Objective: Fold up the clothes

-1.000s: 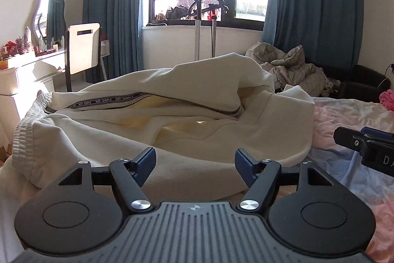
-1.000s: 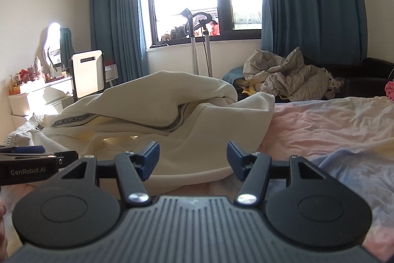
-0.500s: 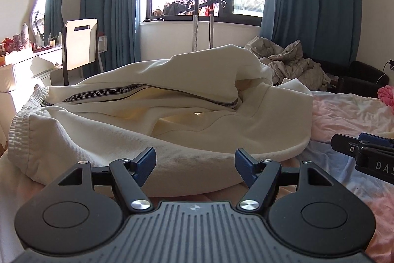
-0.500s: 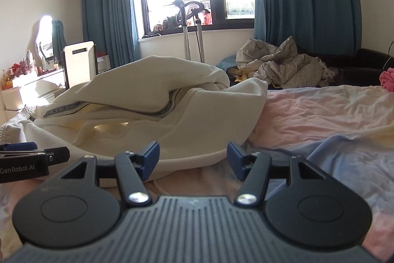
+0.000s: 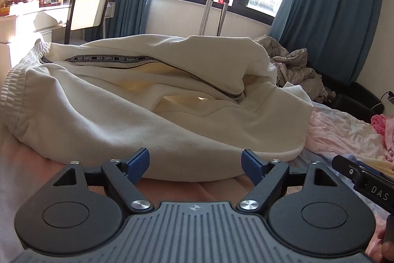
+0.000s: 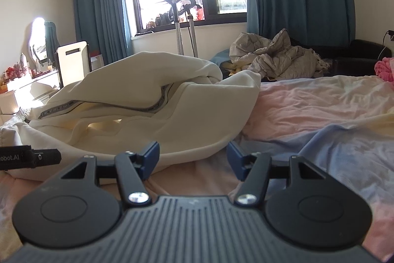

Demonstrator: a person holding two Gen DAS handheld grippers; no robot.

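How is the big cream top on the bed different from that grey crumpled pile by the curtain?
The cream top is smooth, thick cloth in broad folds; the grey pile is thin and crinkled all over. The cream top has a dark printed band along its edge; the grey pile shows no band. The cream top lies on the pink bedsheet close to both grippers; the grey pile sits farther back, beyond the bed. Both are unfolded heaps.

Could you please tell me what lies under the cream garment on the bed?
The cream garment rests on the pink-and-blue bedsheet, visible around its edges. Whatever lies beneath its bulk is covered.
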